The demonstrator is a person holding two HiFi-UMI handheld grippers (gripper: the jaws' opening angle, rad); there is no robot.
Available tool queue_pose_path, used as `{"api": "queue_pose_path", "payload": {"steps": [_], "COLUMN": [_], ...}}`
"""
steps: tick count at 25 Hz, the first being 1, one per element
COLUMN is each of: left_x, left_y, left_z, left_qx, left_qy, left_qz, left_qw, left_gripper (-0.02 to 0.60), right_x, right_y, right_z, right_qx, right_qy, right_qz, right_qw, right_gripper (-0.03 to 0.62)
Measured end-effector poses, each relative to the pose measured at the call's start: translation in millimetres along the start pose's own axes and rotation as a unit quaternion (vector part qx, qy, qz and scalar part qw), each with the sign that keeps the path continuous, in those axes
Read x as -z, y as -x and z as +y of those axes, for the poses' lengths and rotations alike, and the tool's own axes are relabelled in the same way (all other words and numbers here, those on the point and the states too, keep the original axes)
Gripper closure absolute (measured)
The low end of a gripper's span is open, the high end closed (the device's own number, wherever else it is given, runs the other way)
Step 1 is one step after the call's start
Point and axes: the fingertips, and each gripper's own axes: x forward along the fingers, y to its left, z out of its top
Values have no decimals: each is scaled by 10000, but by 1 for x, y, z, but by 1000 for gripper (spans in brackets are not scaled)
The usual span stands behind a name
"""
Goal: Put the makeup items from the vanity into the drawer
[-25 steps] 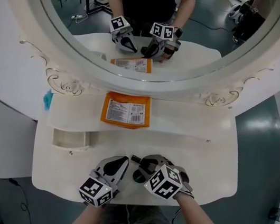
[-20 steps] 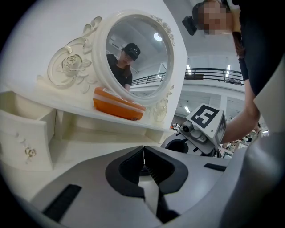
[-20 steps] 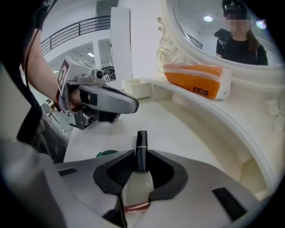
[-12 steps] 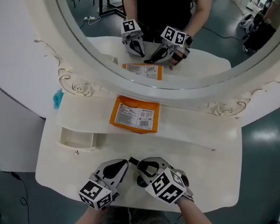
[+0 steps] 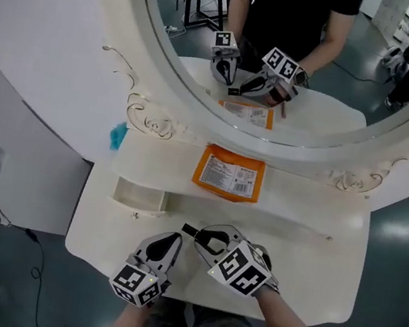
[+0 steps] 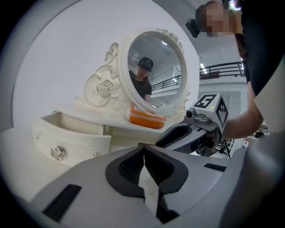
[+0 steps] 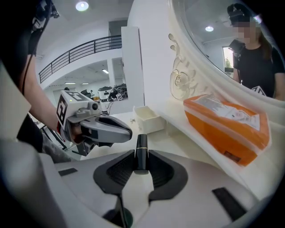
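black lipstick tube [image 7: 141, 149] clamped between jaws of right gripper [image 7: 141, 156]

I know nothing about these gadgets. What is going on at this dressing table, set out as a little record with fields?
Place: white vanity table with ornate oval mirror
Right gripper: shut on a slim black tube with a gold band, likely lipstick
Left gripper: jaws together, nothing between them
Shelf under mirror: flat orange packet with a white label lies there
Drawer: small white drawer, pulled open, on the vanity's left side
Progress: tube not yet in the drawer; packet not yet picked up
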Motion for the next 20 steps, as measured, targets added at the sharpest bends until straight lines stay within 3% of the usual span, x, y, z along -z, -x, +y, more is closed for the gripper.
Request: {"api": "queue_pose_path", "payload": {"steps": [8,20], "left_x": [-7,-32], "left_y": [17,36], "left_z": [24,68], "left_qx": [-163,313], "left_qy": [-6,-206], "left_qz": [-131,-65], "left_qw": [9998,9993], "left_gripper": [565,565], "right_x": [-42,-97], "right_y": [-21,-62], "right_z": [5,13], "right_qx": [14,259], "right_qy": [-28,-467], "right_qz": [-245,-429], "right_qw": [9997,9977], "right_gripper": [490,488]}}
